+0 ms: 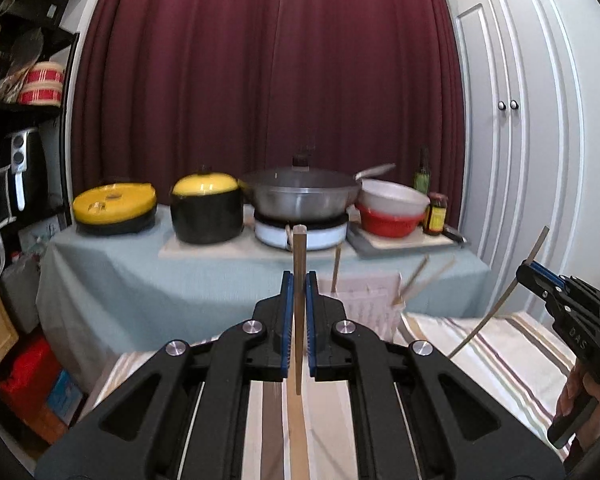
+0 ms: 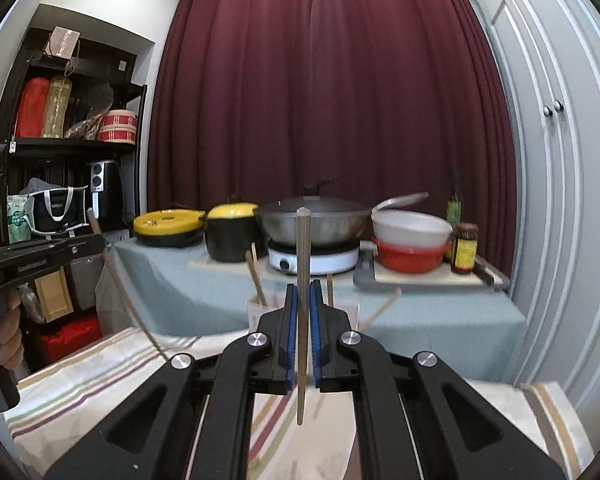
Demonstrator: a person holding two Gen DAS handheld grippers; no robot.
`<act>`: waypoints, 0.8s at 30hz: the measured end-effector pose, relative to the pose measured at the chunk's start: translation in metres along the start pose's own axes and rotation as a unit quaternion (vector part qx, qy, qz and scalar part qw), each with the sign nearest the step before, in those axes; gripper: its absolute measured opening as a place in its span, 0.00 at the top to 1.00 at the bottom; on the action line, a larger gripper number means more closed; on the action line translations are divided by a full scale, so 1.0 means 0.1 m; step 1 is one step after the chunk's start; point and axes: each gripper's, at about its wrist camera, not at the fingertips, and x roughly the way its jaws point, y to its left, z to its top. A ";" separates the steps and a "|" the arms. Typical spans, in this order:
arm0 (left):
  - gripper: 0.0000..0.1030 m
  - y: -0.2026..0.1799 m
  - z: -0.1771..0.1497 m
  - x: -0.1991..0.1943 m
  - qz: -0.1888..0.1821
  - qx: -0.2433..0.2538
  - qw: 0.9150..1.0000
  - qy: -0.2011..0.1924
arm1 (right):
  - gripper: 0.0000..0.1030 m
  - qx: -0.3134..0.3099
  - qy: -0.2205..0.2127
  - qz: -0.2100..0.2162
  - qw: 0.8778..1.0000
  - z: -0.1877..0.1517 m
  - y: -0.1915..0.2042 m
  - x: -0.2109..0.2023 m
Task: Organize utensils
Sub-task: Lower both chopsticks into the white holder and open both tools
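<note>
Now each gripper, left [image 1: 299, 280] and right [image 2: 304, 292], pinches one upright chopstick [image 1: 299, 300] at frame centre above the holder [image 1: 364, 304], where thin pinches could let either twist or slip.

Desk [image 1: 112, 276] under pale-blue cloth. On it, 9 to 3 o'clock: flat yellow-lid pot [image 1: 115, 210], tall yellow-lid pot [image 1: 206, 210], white burner [image 1: 300, 232] at 12, grey tray [image 1: 408, 245] at far end. Striped cloth [image 2: 88, 376] covers near surface.
</note>
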 end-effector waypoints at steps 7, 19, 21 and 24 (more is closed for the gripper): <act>0.94 -0.02 0.46 0.45 -0.006 0.006 1.000 -0.027 | 0.93 -0.006 -0.030 0.009 1.000 0.35 -0.04 0.37; 0.94 -0.04 0.99 1.24 -0.023 -0.004 0.999 -0.040 | 0.93 -0.012 -0.064 0.002 0.998 0.71 -0.12 1.05; 0.94 -0.05 1.00 1.35 -0.029 -0.009 0.999 -0.039 | 0.93 -0.010 -0.062 -0.002 0.998 0.71 -0.17 1.17; 0.94 -0.08 0.93 1.52 -0.037 -0.012 0.999 -0.024 | 0.93 -0.006 -0.049 -0.007 0.999 0.63 -0.23 1.33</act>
